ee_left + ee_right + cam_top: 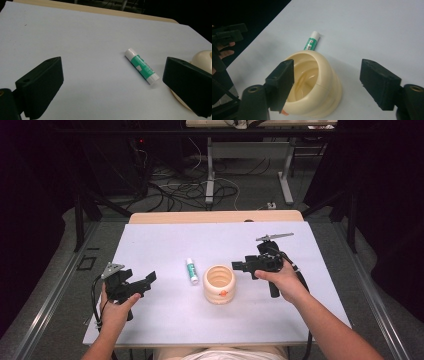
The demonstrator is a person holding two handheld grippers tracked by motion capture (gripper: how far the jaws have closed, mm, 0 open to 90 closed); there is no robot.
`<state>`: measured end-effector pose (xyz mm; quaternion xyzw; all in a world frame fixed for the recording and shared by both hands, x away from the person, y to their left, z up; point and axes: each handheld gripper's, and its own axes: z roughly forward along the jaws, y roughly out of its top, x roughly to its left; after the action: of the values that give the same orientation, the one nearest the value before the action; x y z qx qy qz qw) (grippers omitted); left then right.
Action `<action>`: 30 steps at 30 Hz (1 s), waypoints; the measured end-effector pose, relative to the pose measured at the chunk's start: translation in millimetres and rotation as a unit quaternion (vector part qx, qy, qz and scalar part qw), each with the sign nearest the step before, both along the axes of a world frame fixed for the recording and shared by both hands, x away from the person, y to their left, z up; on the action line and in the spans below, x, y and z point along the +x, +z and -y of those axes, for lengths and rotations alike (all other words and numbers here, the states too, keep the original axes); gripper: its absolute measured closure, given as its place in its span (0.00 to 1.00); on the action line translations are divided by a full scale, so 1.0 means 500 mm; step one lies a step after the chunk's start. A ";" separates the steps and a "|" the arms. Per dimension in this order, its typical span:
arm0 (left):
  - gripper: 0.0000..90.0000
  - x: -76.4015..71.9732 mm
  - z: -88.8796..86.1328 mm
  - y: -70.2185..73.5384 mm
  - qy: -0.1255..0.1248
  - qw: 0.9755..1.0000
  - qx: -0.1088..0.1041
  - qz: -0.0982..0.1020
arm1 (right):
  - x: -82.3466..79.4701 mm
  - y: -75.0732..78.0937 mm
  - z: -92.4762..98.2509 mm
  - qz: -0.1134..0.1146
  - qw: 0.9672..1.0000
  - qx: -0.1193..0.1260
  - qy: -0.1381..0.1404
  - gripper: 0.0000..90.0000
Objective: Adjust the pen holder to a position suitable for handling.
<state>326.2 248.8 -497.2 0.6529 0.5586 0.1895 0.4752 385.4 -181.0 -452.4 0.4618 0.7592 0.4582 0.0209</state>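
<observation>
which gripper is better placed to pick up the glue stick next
Left, probably. The left gripper is open and aimed at the glue stick, which lies flat on bare table between its jaws' line of sight. The right gripper, also open, faces the cream pot, which stands between it and the stick.

Found no legible text anywhere. Noted only a green-and-white label with blurred printing on the glue stick, too small and soft to make out; likewise unreadable on the same stick in the right gripper view and the high view.
</observation>
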 end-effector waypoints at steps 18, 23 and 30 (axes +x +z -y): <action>0.04 -0.001 0.004 0.001 0.002 1.000 0.005 -0.005 | -0.045 -0.011 0.092 0.070 0.992 -0.053 -0.091 0.12; 0.04 0.000 0.006 -0.001 0.001 1.000 0.007 -0.006 | -0.051 -0.027 0.126 0.087 0.987 -0.069 -0.114 0.04; 0.04 0.000 0.008 -0.001 0.002 1.000 0.008 -0.009 | -0.061 -0.049 0.170 0.094 0.979 -0.079 -0.162 0.00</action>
<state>326.2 244.9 -497.6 0.6570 0.5624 0.1890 0.4651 355.0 -265.8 -477.1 0.5304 0.7028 0.4288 0.2022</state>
